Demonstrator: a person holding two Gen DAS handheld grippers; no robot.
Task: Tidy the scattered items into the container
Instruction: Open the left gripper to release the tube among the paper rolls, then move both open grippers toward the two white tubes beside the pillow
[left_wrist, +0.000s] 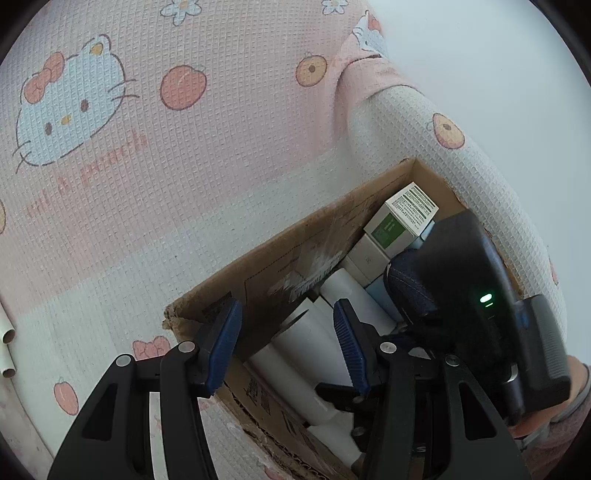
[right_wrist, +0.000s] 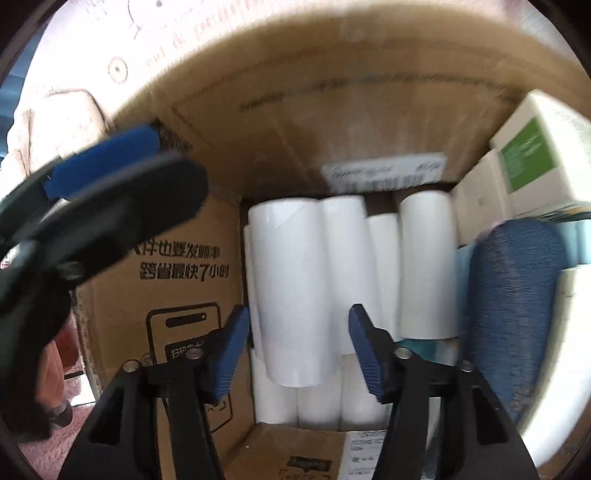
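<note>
Two sets of jaws, both parted with nothing pressed between the pads: my right gripper (right_wrist: 299, 349) hangs inside the cardboard box (right_wrist: 332, 122) with its jaws straddling the topmost white roll (right_wrist: 291, 291) without pinching it, so I judge that roll already released. My left gripper (left_wrist: 288, 347) hovers over the near rim of the cardboard box, jaws loose and empty. Inside the box, several more white rolls (right_wrist: 428, 266) lie packed side by side under and beside the top one; against the right wall sit a green-labelled carton (right_wrist: 532, 158) and paler cartons below it, with a blue fabric-covered object (right_wrist: 513, 310) leaning in front of them. The box looks well filled. Outside it, I see only the cartoon-print cloth (left_wrist: 184, 166) it rests on and a couple of pale tubes (left_wrist: 7, 354) well off to the left edge; whether those are leftover items I cannot tell, so the task seems close to finished.
</note>
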